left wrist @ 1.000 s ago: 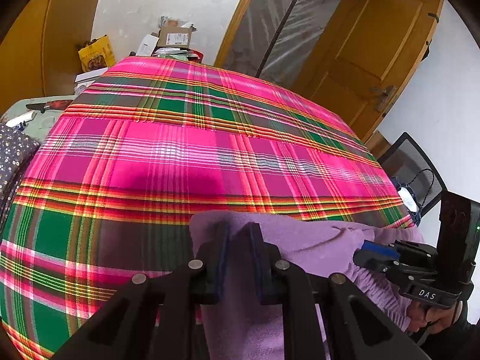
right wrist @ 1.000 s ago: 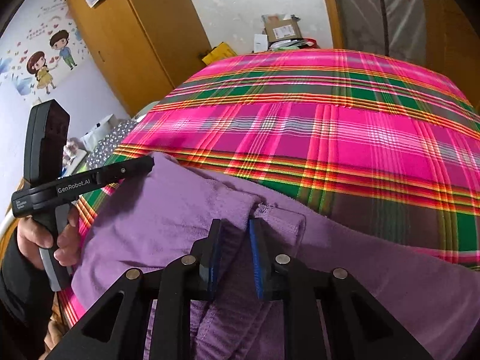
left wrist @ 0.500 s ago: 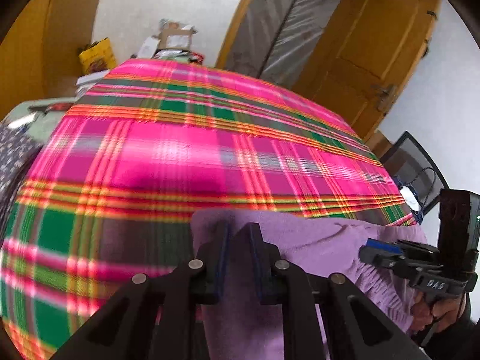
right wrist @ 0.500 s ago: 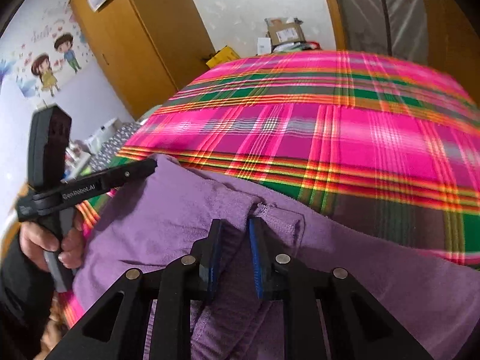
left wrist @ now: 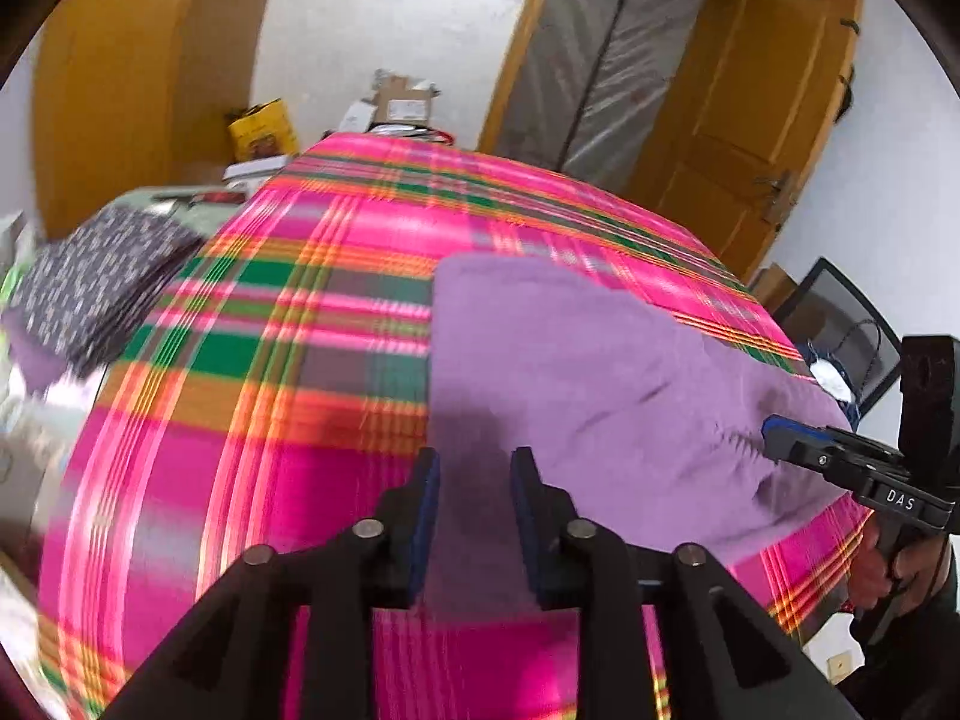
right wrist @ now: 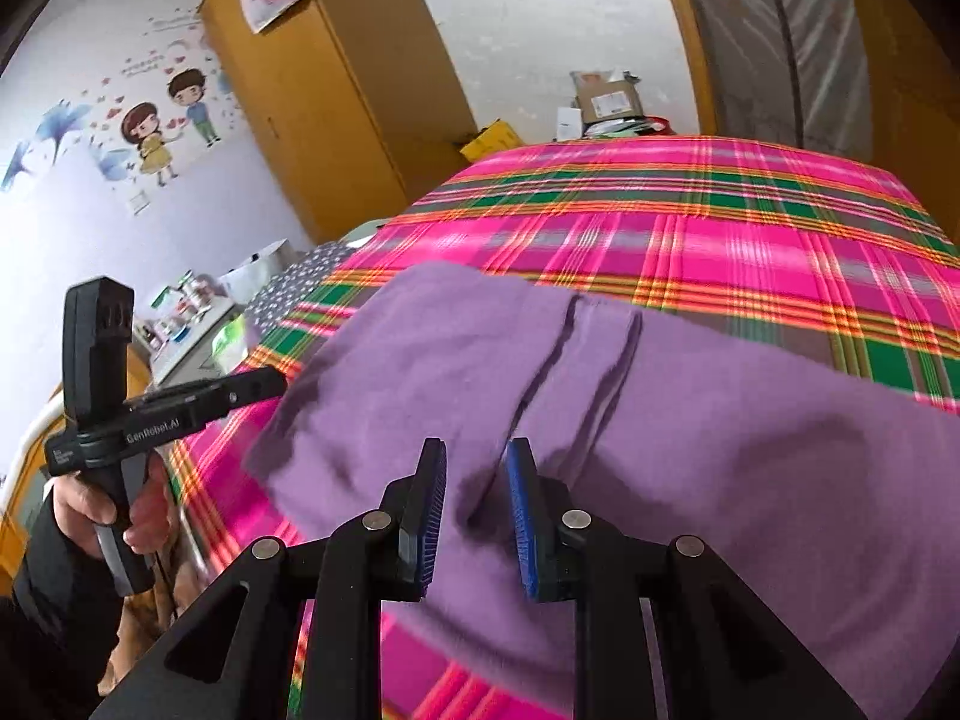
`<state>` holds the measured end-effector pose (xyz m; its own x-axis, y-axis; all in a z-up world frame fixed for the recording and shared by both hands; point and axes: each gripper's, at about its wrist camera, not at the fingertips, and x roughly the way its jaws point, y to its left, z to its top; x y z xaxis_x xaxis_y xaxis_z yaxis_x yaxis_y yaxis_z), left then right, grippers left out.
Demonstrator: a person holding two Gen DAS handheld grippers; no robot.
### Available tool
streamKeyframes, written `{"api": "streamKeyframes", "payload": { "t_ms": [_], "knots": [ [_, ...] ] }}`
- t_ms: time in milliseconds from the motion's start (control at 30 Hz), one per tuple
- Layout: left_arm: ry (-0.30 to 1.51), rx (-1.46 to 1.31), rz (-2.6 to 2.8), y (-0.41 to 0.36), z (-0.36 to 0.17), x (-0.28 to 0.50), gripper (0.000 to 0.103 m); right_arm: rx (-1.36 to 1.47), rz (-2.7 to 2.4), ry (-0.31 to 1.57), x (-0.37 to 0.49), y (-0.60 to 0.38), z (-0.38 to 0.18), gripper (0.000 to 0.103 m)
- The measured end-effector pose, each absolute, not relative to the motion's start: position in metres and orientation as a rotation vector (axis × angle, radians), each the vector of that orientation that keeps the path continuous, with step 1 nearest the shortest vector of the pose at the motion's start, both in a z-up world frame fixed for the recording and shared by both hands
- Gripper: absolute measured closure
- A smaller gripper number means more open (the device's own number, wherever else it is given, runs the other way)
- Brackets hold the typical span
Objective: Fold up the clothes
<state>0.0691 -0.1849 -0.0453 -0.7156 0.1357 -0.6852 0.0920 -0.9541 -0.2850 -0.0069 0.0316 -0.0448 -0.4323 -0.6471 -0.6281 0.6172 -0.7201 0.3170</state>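
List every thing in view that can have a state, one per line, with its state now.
left gripper: open, over the garment's near edge, holding nothing.
right gripper: open, above the garment, holding nothing.
purple garment: lying on the bed, creased, released by both grippers.
plaid bedspread: spread flat under the garment.
wooden door: open.

Both wrist views low over shared bedspread

You see a plain purple garment | bedspread plaid in pink, green, orange | dark floral-print cloth at 9 o'clock | your black hand-held gripper, blue pads | ochre-yellow wardrobe
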Motion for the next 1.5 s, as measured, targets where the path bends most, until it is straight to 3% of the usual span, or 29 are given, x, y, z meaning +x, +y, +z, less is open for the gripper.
{"api": "streamKeyframes", "payload": {
  "t_ms": [400, 467, 633, 733, 933, 1367, 1500],
  "knots": [
    [-0.75, -1.193, 2.795, -0.191, -0.063, 0.096, 0.065, 1.034, -2.139, -0.174, -0.007, 0.051, -0.057, 0.078],
    [-0.738, -1.194, 2.81, -0.188, -0.063, 0.097, 0.07, 1.029, -2.142, -0.171, -0.005, 0.051, -0.056, 0.078],
    [-0.731, -1.182, 2.827, -0.187, -0.064, 0.101, 0.094, 1.004, -2.142, -0.141, -0.002, 0.047, -0.053, 0.078],
    [-0.772, -1.149, 2.797, -0.192, -0.062, 0.104, 0.095, 1.016, -2.124, -0.096, -0.003, 0.041, -0.059, 0.079],
    [-0.884, -1.044, 2.708, -0.214, -0.058, 0.113, 0.096, 1.044, -2.11, -0.074, -0.001, 0.039, -0.065, 0.098],
    [-0.887, -1.054, 2.664, -0.223, -0.08, 0.107, 0.096, 0.919, -2.146, -0.067, 0.006, 0.042, -0.04, 0.094],
    [-0.885, -1.043, 2.662, -0.223, -0.081, 0.109, 0.096, 0.988, -2.132, -0.002, -0.003, 0.025, -0.056, 0.096]
  ]
}}
